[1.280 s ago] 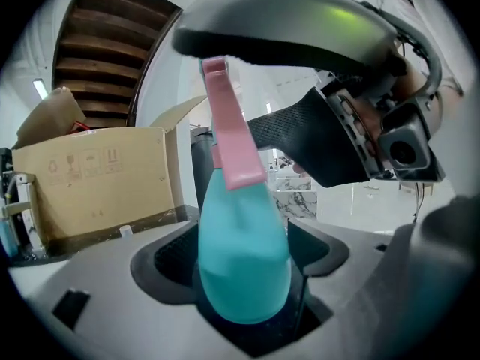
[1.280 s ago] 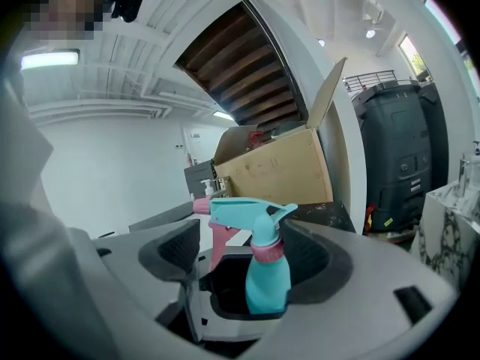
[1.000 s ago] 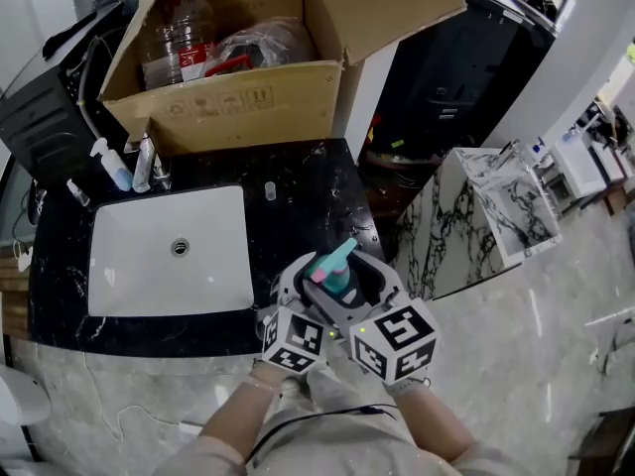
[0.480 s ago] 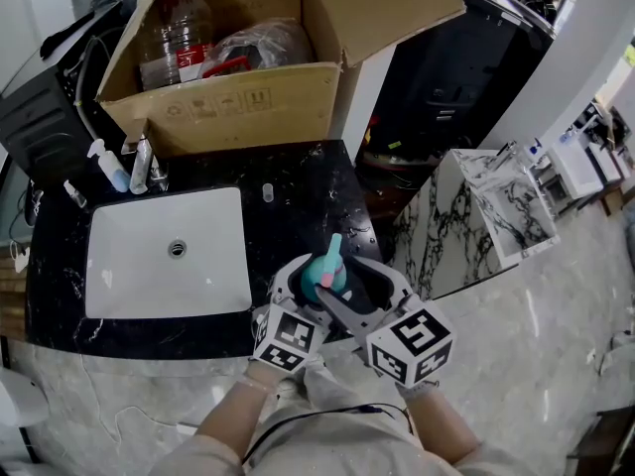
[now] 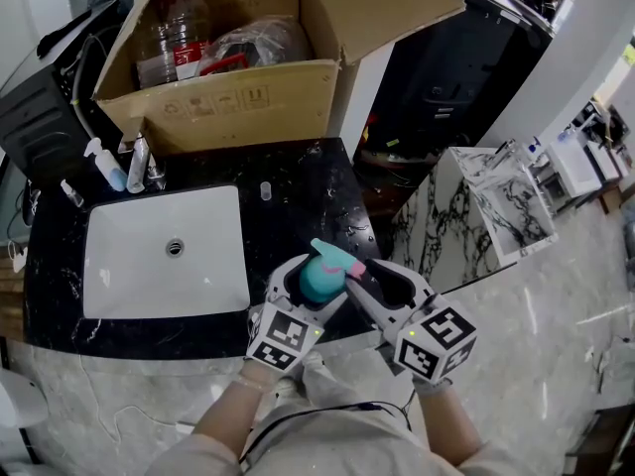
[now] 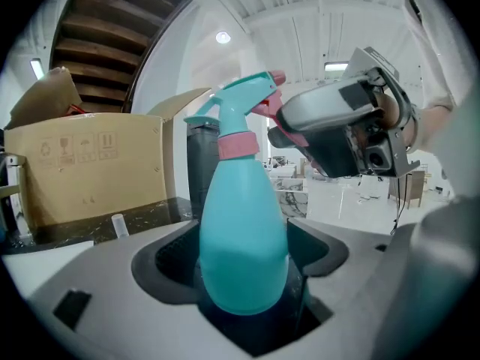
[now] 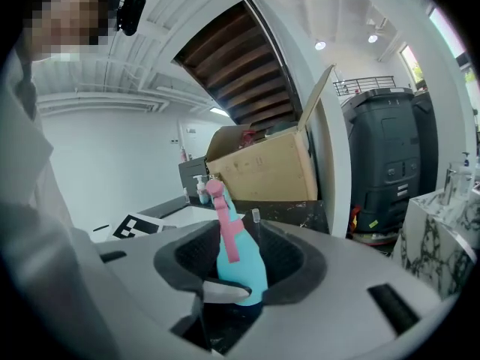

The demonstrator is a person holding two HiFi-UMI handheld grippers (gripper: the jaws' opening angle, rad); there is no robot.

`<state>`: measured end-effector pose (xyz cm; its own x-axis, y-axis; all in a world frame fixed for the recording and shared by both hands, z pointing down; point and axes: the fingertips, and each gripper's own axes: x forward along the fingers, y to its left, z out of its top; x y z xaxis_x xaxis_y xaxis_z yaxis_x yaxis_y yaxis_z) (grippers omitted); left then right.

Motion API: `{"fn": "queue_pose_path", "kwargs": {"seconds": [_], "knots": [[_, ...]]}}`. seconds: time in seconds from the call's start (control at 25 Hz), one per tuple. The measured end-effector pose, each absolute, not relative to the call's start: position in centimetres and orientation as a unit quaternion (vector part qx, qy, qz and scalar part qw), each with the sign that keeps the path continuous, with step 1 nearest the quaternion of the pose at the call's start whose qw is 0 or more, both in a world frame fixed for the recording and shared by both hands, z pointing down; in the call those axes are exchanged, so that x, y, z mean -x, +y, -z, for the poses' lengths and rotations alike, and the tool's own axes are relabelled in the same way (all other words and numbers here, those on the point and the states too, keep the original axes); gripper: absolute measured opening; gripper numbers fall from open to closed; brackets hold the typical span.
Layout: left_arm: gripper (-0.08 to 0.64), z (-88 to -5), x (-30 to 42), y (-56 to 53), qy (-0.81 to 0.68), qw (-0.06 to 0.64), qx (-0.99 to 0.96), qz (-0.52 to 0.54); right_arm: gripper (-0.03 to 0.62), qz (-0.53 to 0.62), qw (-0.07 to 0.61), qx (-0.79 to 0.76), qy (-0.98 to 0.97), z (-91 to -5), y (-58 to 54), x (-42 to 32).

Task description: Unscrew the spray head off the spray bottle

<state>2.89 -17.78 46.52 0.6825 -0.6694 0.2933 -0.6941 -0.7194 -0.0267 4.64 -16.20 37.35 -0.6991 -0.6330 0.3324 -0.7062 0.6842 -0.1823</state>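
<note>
Change: right gripper (image 5: pixel 382 281) swung out rightward since a second ago; nozzle now turned toward it.
Hold: bottle (image 6: pixel 244 238) clamped by left gripper (image 5: pixel 308 288) at the body, above the counter (image 5: pixel 308 196) corner.
Approach: right gripper jaws closing, nothing pressed; bottle ahead of the gap.
Relation: spray head (image 6: pixel 240 102) just left of right gripper; axis near upright.
Material: smooth teal plastic, pear-shaped; pink collar (image 6: pixel 238 145).

The head view looks steeply down from above onto the counter (image 5: pixel 317 181) and sink (image 5: pixel 129 266). The left gripper view sits low and very near the spray bottle (image 6: pixel 244 231), looking across towards the cardboard box (image 6: pixel 90 171); the right gripper view stands slightly further back, facing likewise. All three share bottle and box
</note>
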Motion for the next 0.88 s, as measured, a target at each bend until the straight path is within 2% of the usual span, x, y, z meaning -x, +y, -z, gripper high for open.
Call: {"fn": "queue_pose_path", "kwargs": {"seconds": [0.08,0.2,0.68,0.88], "knots": [[0.368,-46.6,-2.9,-17.7,-0.371,0.044,-0.917,-0.143,0.144,-0.150,0.126,-0.379,-0.905,-37.6,-16.7,-5.4],[0.368,-46.6,-2.9,-17.7,-0.369,0.046,-0.917,-0.144,0.127,-0.149,0.120,-0.382,-0.904,-37.7,-17.2,-6.0],[0.362,-46.7,-2.7,-17.4,-0.370,0.045,-0.916,-0.146,0.127,-0.145,0.096,-0.385,-0.906,-38.0,-20.4,-6.8],[0.360,-46.8,-2.6,-17.4,-0.374,0.047,-0.914,-0.148,0.123,-0.118,0.073,-0.384,-0.913,-35.9,-18.2,-6.5]]}}
